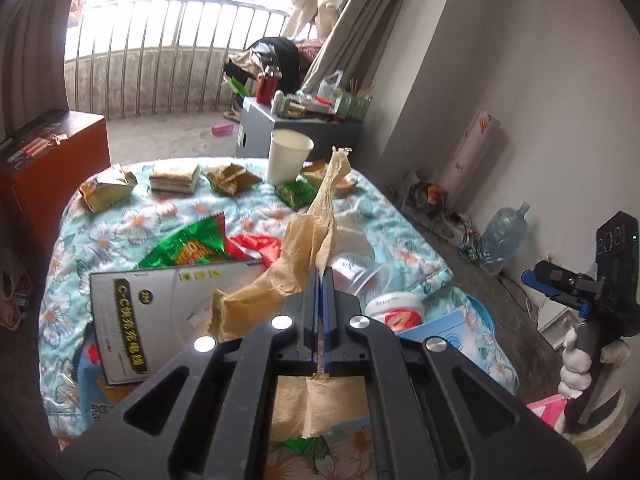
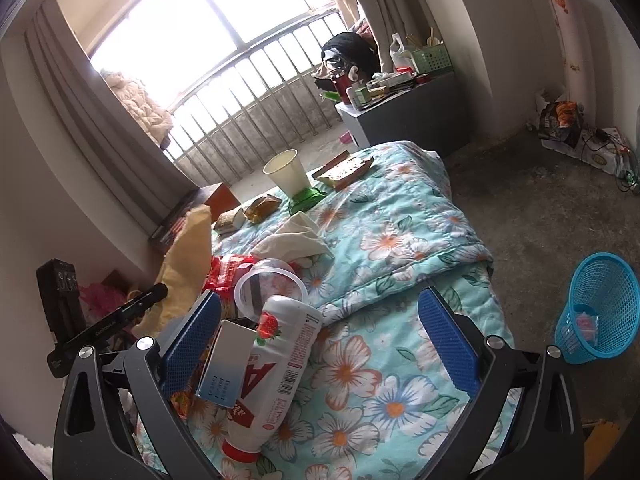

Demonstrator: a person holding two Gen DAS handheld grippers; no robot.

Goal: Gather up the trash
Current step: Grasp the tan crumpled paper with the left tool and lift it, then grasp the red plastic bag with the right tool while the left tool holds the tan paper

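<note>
The left gripper [image 1: 323,276] is clamped fully closed on a crumpled tan paper napkin [image 1: 308,240], which rises toward twelve o'clock above the floral quilt [image 1: 120,216] on the bed and hides part of the clutter behind it. The right gripper [image 2: 320,332] stands wide open, holding nothing; its left pad sits just beside a white strawberry drink bottle [image 2: 280,364] lying on the quilt (the bottle's cap end points toward six o'clock). A small blue-and-white box [image 2: 226,362] leans against the bottle. At three o'clock in the right wrist view, a blue mesh wastebasket [image 2: 600,304] stands on the floor, with something pink inside that is hard to make out.
</note>
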